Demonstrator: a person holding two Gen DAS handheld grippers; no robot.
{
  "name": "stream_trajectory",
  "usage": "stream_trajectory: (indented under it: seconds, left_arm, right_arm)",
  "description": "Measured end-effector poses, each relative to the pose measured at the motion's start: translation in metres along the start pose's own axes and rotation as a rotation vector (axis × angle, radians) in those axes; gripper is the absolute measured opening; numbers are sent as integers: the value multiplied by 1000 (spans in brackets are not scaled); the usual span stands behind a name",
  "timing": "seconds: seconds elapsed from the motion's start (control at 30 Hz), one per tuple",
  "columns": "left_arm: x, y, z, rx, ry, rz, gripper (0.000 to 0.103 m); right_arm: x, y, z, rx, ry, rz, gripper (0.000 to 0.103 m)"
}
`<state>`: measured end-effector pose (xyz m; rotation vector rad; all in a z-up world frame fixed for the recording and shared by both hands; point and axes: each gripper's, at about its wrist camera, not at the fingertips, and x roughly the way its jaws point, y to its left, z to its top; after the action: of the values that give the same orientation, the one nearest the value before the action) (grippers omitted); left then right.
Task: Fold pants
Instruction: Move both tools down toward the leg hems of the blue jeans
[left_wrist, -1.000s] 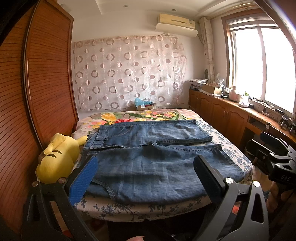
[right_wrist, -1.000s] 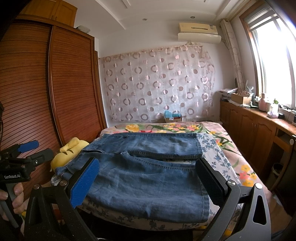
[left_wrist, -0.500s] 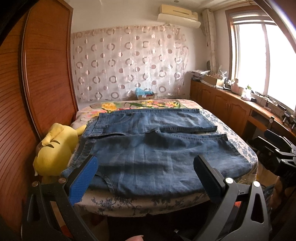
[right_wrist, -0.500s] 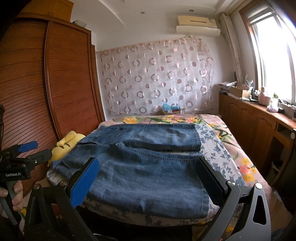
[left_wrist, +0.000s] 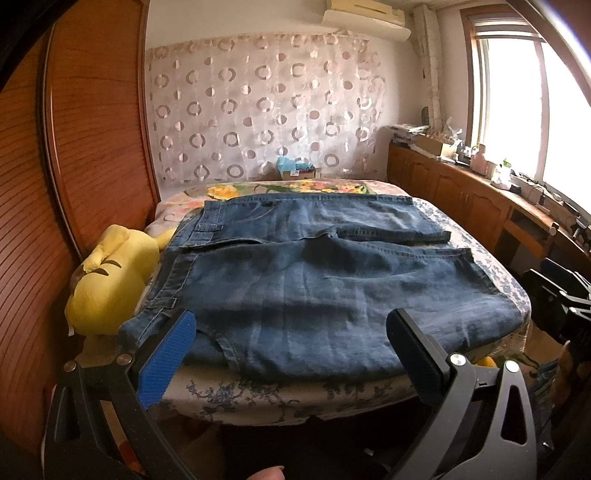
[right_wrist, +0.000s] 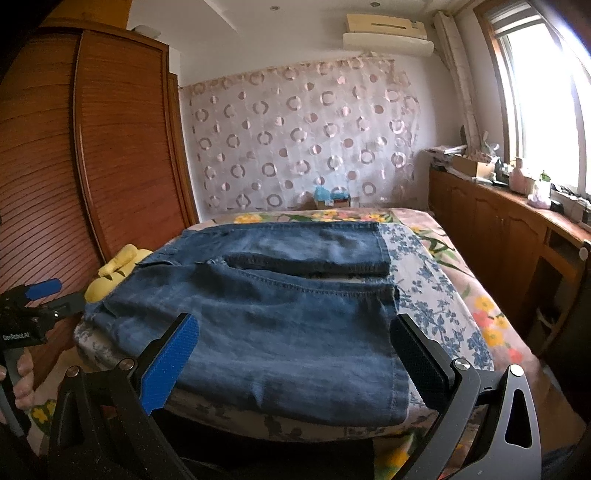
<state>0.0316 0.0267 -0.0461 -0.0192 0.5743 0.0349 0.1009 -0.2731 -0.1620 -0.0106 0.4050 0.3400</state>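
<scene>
Both claws gape empty, left gripper (left_wrist: 288, 343) and right gripper (right_wrist: 291, 347); the pants (left_wrist: 314, 280) look heavy, limp denim; pinch the near hem and waistband corners.

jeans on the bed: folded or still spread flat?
Spread flat. The jeans lie open on the bed, both legs side by side, neither laid over the other; both claws open, holding nothing.

The bed (left_wrist: 295, 402) below its near edge — dark, unreadable — cut off.
</scene>
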Motion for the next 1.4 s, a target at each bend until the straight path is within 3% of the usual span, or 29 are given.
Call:
stream_trajectory:
  seconds: [0.43,0.47,0.8,1.07,1.17,1.4]
  left_arm:
    - [13,65,-13,-25,38,77,103]
    - [13,57,-12,-23,39,75,103]
    - [31,102,-21,-71,76,116,103]
    - [42,137,-26,-139,108,132,96]
    - [51,143,-29,-161,128,131,80]
    - [80,162,-45,-189,186,161,58]
  right_arm:
    - [-5,-15,-1,18,37,-82,103]
    - [-6,-16,-3,20,46,-90,103]
    - [-15,-11,-3,14,94,-109,103]
    - [-12,-22,0,14,116,-110,103]
    - [-11,-26,1,17,125,-110,103]
    - [-10,-33,2,20,146,-112,103]
